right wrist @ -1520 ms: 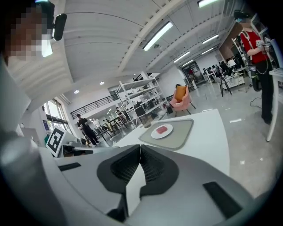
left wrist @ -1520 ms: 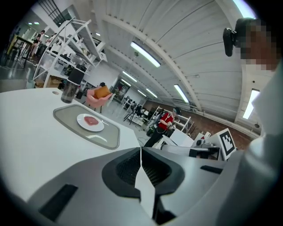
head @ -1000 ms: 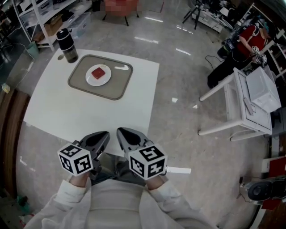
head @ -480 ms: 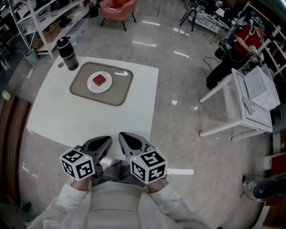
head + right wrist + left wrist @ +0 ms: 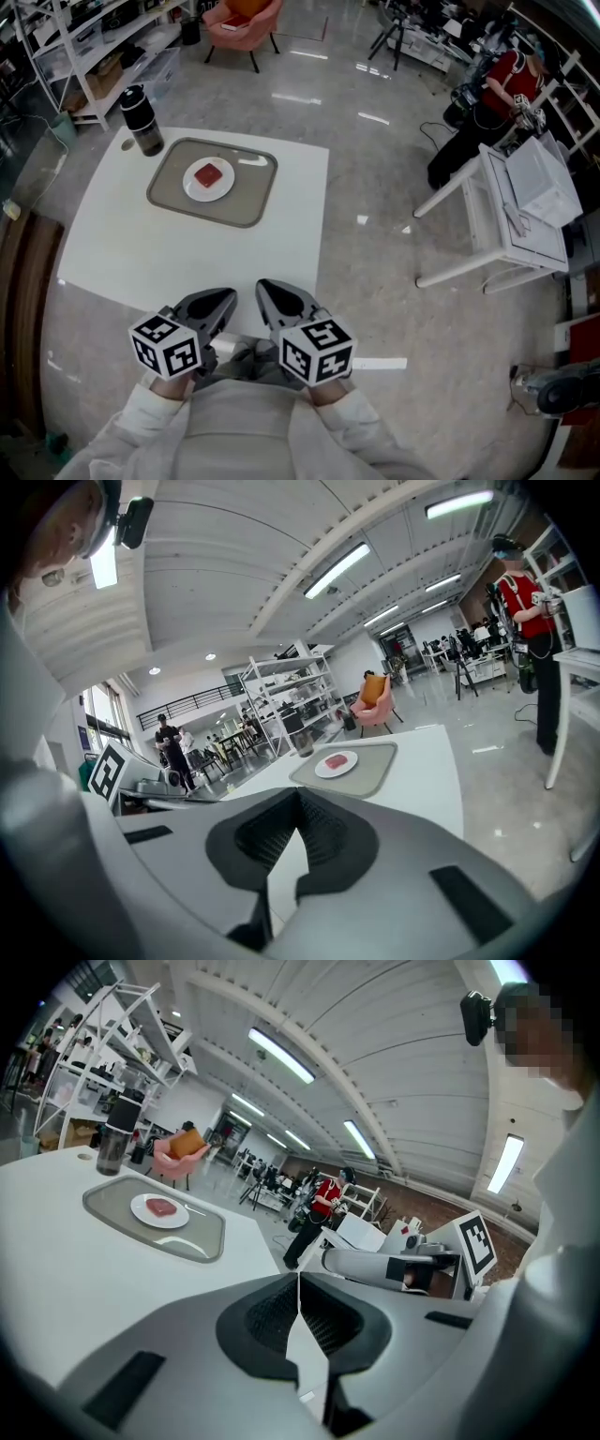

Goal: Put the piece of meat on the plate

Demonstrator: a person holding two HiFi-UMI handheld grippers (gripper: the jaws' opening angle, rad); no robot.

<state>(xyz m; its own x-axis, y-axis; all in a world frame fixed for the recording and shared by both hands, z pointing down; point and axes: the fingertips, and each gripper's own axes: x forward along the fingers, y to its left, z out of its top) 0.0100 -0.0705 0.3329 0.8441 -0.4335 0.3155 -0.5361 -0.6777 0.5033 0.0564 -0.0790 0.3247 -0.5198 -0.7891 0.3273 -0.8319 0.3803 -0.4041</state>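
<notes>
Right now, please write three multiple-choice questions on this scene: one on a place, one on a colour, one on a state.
1. Where does the piece of meat lie?
A. on the floor
B. on the plate
C. on the bare table
2. Which colour has the plate?
A. white
B. green
C. black
3. How are the left hand-held gripper and the right hand-held gripper?
A. wide open
B. shut on the meat
C. shut, empty
Answers: 1 B, the meat rests on the plate; 2 A, its rim shows white; 3 C, both pairs of jaws meet with nothing between.
</notes>
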